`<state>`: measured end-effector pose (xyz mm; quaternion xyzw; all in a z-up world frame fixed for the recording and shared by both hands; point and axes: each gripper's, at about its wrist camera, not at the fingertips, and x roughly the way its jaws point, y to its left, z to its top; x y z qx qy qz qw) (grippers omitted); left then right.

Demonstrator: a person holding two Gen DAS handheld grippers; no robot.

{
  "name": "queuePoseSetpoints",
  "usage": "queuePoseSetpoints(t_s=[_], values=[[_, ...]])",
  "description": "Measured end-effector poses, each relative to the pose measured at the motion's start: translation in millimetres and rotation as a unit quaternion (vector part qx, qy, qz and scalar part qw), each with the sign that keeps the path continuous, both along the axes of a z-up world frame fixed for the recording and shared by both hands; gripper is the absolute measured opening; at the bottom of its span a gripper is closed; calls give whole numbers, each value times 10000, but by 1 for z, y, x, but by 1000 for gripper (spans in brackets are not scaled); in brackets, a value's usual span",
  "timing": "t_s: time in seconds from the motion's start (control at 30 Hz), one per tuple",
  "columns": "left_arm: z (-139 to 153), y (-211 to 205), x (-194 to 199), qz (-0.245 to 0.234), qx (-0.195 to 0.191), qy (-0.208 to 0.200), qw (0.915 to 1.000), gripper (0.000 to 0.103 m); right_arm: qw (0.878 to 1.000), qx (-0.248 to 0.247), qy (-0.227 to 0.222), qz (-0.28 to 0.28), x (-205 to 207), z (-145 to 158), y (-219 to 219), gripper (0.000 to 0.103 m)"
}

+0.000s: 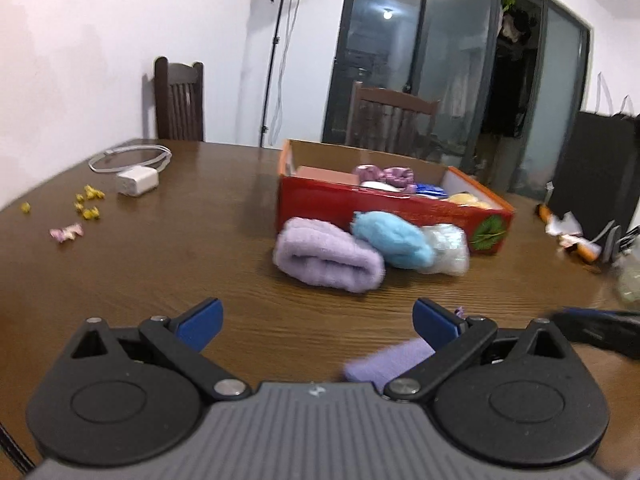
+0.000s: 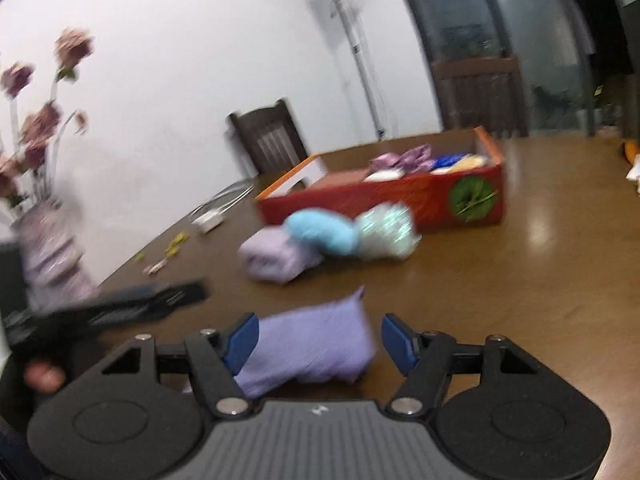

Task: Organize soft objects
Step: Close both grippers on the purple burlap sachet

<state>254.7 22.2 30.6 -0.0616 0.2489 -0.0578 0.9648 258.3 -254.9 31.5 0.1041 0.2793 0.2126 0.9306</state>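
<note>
Each tool, left tool point(image 1: 318, 322) and right tool point(image 2: 318, 342), is showing blue pads, black linkage arms with silver screws, and a ribbed grey body.

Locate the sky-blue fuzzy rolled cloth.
The sky-blue fuzzy rolled cloth lies on the table, against the red cardboard box, between the lilac rolled towel and a pale shiny bundle.

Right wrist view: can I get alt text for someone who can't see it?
A flat lilac cloth lies between the open right tool's blue pads on a brown table. Beyond it, lilac, blue and pale rolls sit before a red box.
</note>
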Motion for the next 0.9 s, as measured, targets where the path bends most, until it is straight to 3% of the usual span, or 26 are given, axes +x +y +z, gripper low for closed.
queuePoseSetpoints(t_s=[0.1, 0.13, 0.17, 0.23, 0.3, 0.47, 0.57, 0.63, 0.7, 0.77, 0.9], values=[[-2, -12, -12, -366, -158, 11, 9992, 102, 9995, -168, 192, -173, 29, -9, 1, 69], [-4, -15, -14, -461, -158, 27, 9988, 96, 9993, -237, 223, -179, 35, -12, 5, 68], [-8, -19, -15, -501, -158, 99, 9986, 89, 9992, -295, 222, -156, 38, -15, 11, 67], [-16, -24, -13, -728, -230, 291, 9967, 58, 9987, -379, 302, -139, 42, -22, 23, 66], [-24, -22, -10, -916, -439, 516, 9935, 44, 9983, -462, 354, -101, 38, -30, 34, 65], [-30, -14, -8, -1029, -821, 634, 9893, 37, 9985, -102, 528, -144, 19, -36, 30, 65], [-33, -13, -7, -1050, -904, 653, 9882, 35, 9984, -364, 403, -173, 11, -37, 36, 61], [-34, -14, -10, -1070, -878, 661, 9882, 22, 9973, -645, 317, -182, 8, -36, 44, 43], [-34, -16, -12, -1096, -767, 640, 9890, 19, 9935, -1105, 153, -229, 3, -37, 55, 29], [-35, -17, -16, -1117, -724, 617, 9892, 16, 9896, -1418, -59, -214, -2, -39, 63, 24], [-35, -20, -20, -1122, -632, 587, 9899, 11, 9886, -1491, -113, -166, -8, -38, 67, 15]])
